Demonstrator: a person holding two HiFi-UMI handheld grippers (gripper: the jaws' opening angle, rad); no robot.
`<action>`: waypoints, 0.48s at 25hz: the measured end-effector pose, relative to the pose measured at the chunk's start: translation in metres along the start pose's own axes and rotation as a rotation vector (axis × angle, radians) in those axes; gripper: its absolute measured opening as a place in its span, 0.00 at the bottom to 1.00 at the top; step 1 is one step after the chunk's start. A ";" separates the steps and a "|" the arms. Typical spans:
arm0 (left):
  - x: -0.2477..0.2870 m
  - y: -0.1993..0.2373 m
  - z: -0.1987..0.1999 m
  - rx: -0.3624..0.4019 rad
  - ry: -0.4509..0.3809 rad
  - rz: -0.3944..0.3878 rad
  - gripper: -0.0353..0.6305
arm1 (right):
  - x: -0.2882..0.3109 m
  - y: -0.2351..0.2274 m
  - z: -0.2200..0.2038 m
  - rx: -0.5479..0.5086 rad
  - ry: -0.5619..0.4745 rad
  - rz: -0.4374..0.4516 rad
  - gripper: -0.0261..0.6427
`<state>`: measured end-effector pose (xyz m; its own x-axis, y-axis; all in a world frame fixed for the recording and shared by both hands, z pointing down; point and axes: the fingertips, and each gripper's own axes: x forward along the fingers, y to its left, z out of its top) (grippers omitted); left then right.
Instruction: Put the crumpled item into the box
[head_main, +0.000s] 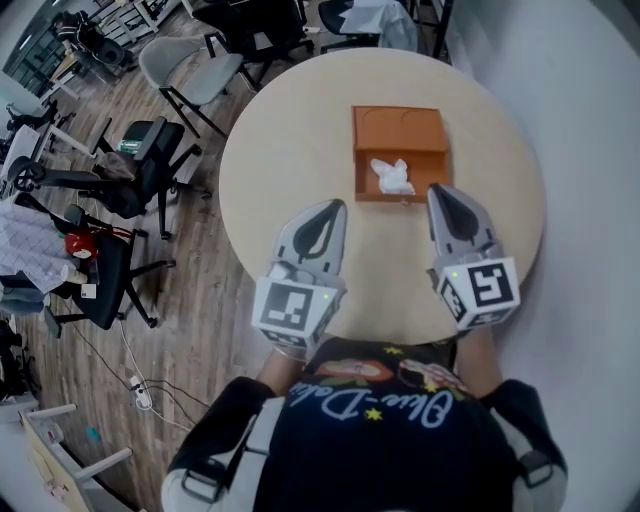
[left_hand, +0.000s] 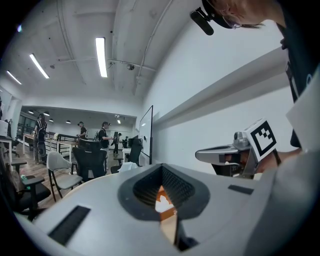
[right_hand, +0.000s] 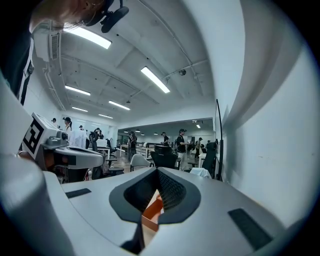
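An orange open box (head_main: 398, 130) lies on the round beige table (head_main: 290, 140), and a crumpled white item (head_main: 392, 177) rests inside it near the front wall. My left gripper (head_main: 335, 206) hovers over the table short of the box's front left corner, jaws shut and empty. My right gripper (head_main: 440, 190) is by the box's front right corner, also shut with nothing in it. In the left gripper view, the white item (left_hand: 162, 203) and the box (left_hand: 169, 214) show through the notch between the jaws. The right gripper view shows a corner of the box (right_hand: 152, 212).
Office chairs (head_main: 190, 70) stand on the wooden floor left of and behind the table. A white wall (head_main: 590, 150) runs close along the right side. People stand at desks far off in both gripper views.
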<state>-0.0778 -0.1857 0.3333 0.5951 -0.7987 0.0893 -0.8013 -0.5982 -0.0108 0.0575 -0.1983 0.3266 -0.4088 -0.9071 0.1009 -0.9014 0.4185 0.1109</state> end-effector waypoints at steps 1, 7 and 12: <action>-0.001 -0.001 0.000 -0.005 -0.002 0.001 0.04 | -0.001 0.000 0.000 0.000 -0.005 0.000 0.04; -0.009 -0.002 0.002 -0.013 -0.002 -0.002 0.04 | -0.008 0.006 0.006 0.001 -0.008 -0.005 0.04; -0.010 -0.002 0.001 0.005 0.001 -0.010 0.04 | -0.009 0.008 0.009 0.000 -0.018 -0.001 0.04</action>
<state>-0.0819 -0.1768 0.3318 0.6033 -0.7924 0.0908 -0.7948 -0.6068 -0.0144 0.0527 -0.1877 0.3175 -0.4107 -0.9080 0.0831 -0.9016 0.4180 0.1112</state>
